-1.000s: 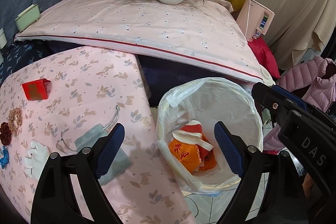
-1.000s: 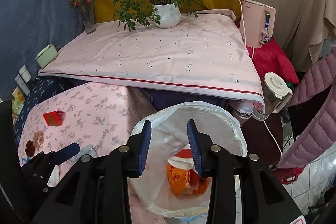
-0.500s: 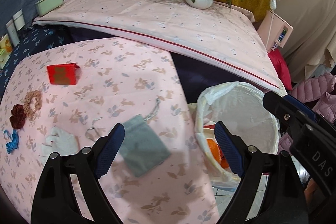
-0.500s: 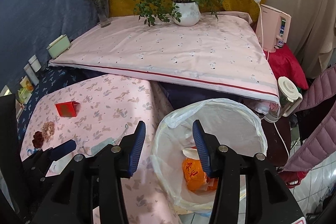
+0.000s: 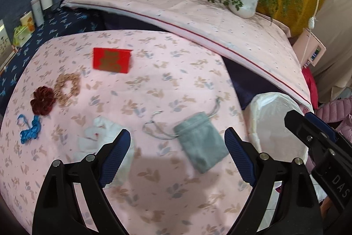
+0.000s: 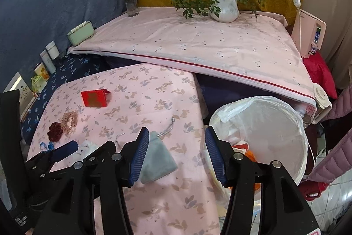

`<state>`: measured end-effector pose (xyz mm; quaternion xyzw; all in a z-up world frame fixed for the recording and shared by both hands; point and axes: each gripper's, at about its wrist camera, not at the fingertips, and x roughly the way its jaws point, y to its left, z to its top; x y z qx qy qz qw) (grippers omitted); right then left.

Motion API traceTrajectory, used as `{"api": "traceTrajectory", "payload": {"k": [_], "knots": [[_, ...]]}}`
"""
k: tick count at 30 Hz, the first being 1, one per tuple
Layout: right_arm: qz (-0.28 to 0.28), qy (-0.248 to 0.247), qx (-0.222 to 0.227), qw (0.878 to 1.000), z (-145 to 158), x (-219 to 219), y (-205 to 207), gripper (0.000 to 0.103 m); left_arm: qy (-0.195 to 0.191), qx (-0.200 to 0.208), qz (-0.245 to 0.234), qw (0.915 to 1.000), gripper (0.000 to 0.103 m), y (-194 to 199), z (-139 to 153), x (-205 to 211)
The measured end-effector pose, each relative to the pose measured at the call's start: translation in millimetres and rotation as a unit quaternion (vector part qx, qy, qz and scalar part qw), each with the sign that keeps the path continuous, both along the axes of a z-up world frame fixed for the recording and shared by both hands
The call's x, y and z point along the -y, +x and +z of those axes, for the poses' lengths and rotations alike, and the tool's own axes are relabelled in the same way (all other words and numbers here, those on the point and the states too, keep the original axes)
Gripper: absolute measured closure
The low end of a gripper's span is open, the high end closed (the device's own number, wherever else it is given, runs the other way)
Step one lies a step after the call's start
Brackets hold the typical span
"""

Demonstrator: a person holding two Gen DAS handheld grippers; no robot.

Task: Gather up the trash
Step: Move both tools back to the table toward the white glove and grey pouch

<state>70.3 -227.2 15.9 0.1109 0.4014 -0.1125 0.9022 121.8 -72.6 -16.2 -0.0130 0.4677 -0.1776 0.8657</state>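
Note:
My left gripper (image 5: pixel 177 158) is open and empty above the pink floral table, over a grey drawstring pouch (image 5: pixel 201 144). A crumpled white tissue (image 5: pixel 99 138) lies by its left finger. My right gripper (image 6: pixel 173 158) is open and empty, at the table's right edge, with the pouch (image 6: pixel 157 158) by its left finger. The white-lined trash bin (image 6: pixel 264 124) stands right of the table, holding orange and red wrappers (image 6: pixel 246 150); it also shows in the left wrist view (image 5: pixel 272 122). A red box (image 5: pixel 111 60), hair scrunchies (image 5: pixel 55 94) and a blue ribbon (image 5: pixel 29 130) lie on the table.
A raised pink-covered platform (image 6: pixel 198 45) lies behind the table with a potted plant (image 6: pixel 224 8), a flower vase (image 6: pixel 131 1) and a green box (image 6: pixel 80 33). A pink appliance (image 6: pixel 310 34) and a kettle (image 6: pixel 320 102) stand at the right. A pink jacket (image 6: pixel 334 155) hangs near the bin.
Both grippers have swung left from above the bin toward the table. The right gripper has opened wider. The pouch now lies between the left gripper's fingers.

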Motion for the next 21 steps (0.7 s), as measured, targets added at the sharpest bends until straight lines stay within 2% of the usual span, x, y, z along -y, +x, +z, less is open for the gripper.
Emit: {"api": "traceTrajectory", "payload": {"k": [13, 21], "knots": [[0.033, 0.008, -0.025, 0.999, -25.9, -60.8, 13.9, 0.049, 0.011, -0.031, 0.076, 0.9966, 0.020, 5.7, -31.6, -96.9], [0.031, 0.019, -0.058, 0.998, -63.2, -72.8, 15.7, 0.049, 0.016, -0.072, 0.081, 0.9940, 0.020, 3.7, -67.4, -108.4]]}}
